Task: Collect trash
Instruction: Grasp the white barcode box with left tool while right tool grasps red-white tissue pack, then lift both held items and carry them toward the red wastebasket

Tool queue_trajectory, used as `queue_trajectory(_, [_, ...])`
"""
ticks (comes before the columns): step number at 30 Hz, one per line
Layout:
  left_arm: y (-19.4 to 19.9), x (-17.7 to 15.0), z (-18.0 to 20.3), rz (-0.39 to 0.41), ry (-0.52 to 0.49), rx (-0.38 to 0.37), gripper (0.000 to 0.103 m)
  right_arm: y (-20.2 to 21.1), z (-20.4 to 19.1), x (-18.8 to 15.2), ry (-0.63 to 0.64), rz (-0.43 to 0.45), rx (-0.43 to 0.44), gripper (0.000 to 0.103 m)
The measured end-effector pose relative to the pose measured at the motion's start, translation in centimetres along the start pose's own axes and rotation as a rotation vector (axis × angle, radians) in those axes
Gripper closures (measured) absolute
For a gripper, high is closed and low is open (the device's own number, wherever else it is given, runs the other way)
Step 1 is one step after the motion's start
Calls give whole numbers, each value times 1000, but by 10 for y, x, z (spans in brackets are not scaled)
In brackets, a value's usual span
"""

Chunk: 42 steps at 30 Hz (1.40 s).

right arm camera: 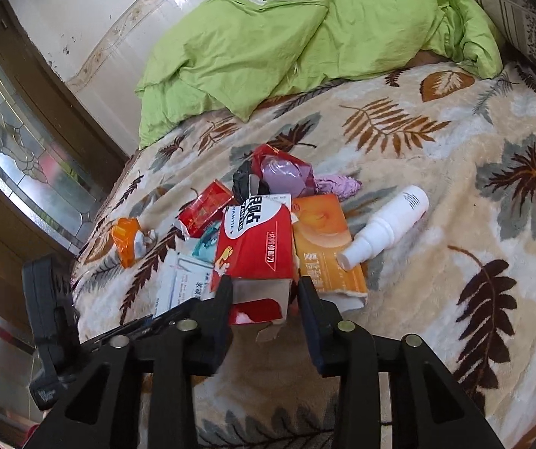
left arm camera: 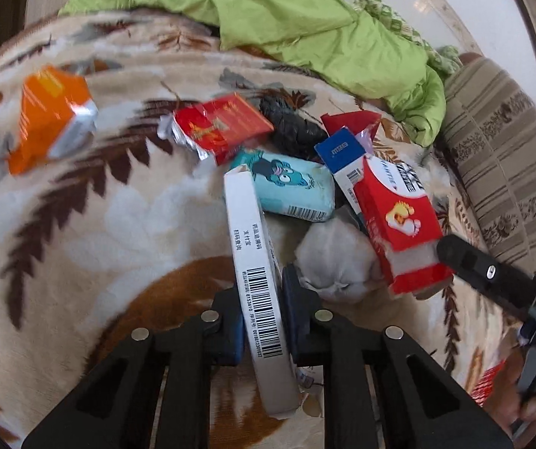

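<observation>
Bed: a soft cream blanket [right arm camera: 436, 194] with brown, orange and grey leaves covers it.
Far end of bed: a bright green quilt [right arm camera: 268, 48] lies in a crumpled heap.
Room: a pale wall [right arm camera: 92, 18] stands behind the bed, and a brown door with patterned glass [right arm camera: 17, 138] is at the left of the right wrist view.
Striped cushion: a brown striped cushion [left arm camera: 500, 157] sits at the right edge of the left wrist view.
Trash: a pile of boxes and wrappers lies in the middle of the blanket.
Left gripper [left arm camera: 264, 321]: its jaws are pressed tight on a thin white box [left arm camera: 256, 280] with a barcode, held on its edge.
Right gripper [right arm camera: 264, 292]: its jaws sit on each side of a red box [right arm camera: 253, 247]; it is too hard to tell if the pads press on it.
Other trash: an orange box [right arm camera: 324, 247] touches the red box, a white spray bottle [right arm camera: 384, 228] rests its tip on the orange box, and an orange packet [left arm camera: 51, 116] lies apart from the pile.
Hard to see: the left wrist view is blurry, so the small writing cannot be read.
Hidden: a black bag [left arm camera: 290, 127] and a blue packet [left arm camera: 294, 187] are partly covered by boxes.
</observation>
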<state>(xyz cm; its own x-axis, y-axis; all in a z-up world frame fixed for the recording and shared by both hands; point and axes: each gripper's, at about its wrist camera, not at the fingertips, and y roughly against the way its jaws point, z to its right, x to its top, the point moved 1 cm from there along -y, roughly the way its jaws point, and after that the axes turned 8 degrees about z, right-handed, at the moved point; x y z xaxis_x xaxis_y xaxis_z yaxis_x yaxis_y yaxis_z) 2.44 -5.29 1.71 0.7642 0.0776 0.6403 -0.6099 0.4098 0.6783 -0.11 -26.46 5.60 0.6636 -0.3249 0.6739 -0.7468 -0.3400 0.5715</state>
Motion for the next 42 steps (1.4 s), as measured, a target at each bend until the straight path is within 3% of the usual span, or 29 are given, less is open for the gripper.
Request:
queue_trajectory(3, [9, 1, -1, 24, -16, -12, 91, -7, -4, 0, -4, -5, 4, 52])
queue_trajectory(5, [15, 2, -2, 46, -41, 5, 91, -14, -7, -2, -7, -21, 2, 56])
queue_trajectory(9, [27, 3, -4, 87, -71, 29, 91, -15, -8, -4, 1, -15, -15, 97])
queue_trajectory(18, [43, 8, -12, 147, -69, 55, 91, 8, -18, 1, 47, 83, -15, 99])
queue_trajectory(20, [45, 8, -13, 152, -70, 59, 91, 9, -23, 3, 67, 101, -24, 81])
queue_trajectory(21, [47, 8, -13, 156, -71, 64, 91, 8, -25, 3, 72, 106, -35, 53])
queue_trajectory(22, [48, 8, -15, 161, -71, 71, 91, 6, -29, 3, 80, 115, -48, 37])
queue_trajectory(28, [59, 10, -31, 184, -64, 101, 91, -14, -56, 2, 189, 126, -98, 37])
queue_trajectory(33, [63, 9, -45, 183, -52, 117, 91, -48, -71, -7, 309, 54, -242, 38])
queue_trajectory(38, [65, 7, -48, 178, -55, 115, 91, -41, -61, -7, 270, 70, -228, 81])
queue_trajectory(39, [65, 7, -46, 180, -59, 112, 91, -37, -59, -6, 260, 75, -223, 95])
queue_trajectory(42, [65, 7, -40, 183, -70, 100, 91, -30, -50, -5, 212, 69, -189, 96])
